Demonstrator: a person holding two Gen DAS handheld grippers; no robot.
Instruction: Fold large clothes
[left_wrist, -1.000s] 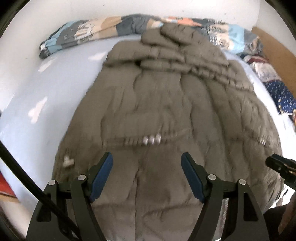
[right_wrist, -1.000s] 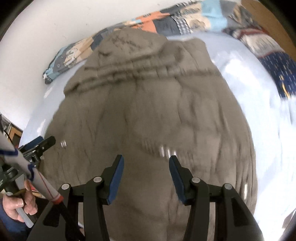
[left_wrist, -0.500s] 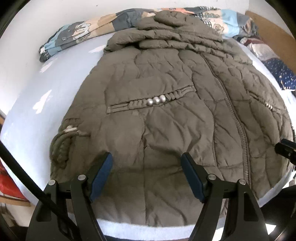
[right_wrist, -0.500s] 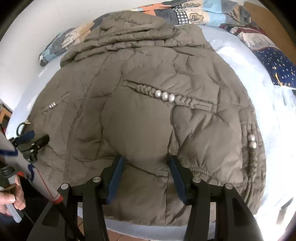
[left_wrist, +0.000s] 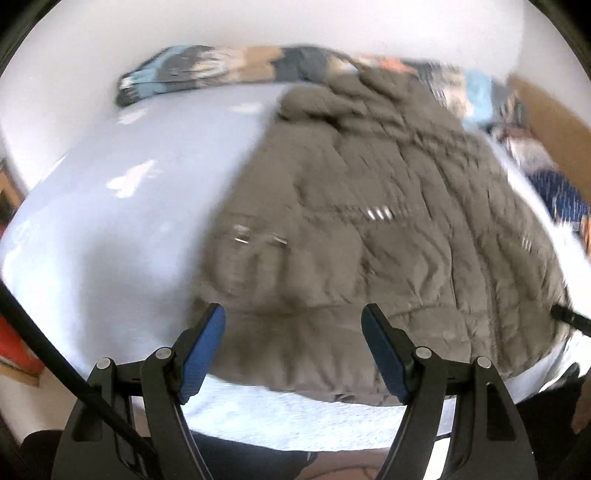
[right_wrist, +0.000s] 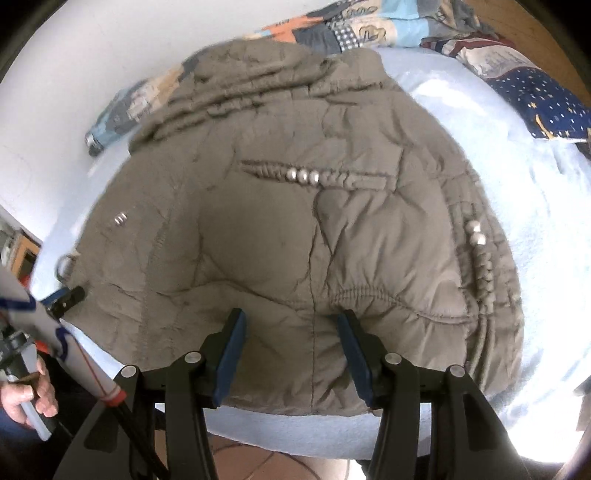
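1. Bed (right_wrist: 535, 206): pale blue sheet, the largest thing in view; it carries the garment, presumably because it offers room to spread it flat.
2. Quilted jacket (right_wrist: 295, 229): grey-brown and padded, it lies spread front-up on the bed, hood bunched at the far end and hem toward the near edge, apparently laid out so that a fold can begin.
3. Patterned bedding (left_wrist: 229, 70): rumpled along the wall beyond the hood, clear of the folding area.
4. Left gripper (left_wrist: 293, 349): jaws wide, nothing between them; it hangs above the hem at the jacket's left corner. This view is motion-blurred.
5. Right gripper (right_wrist: 291, 349): jaws partly apart and empty, poised over the hem near its middle seam, probably lining up for a grasp.
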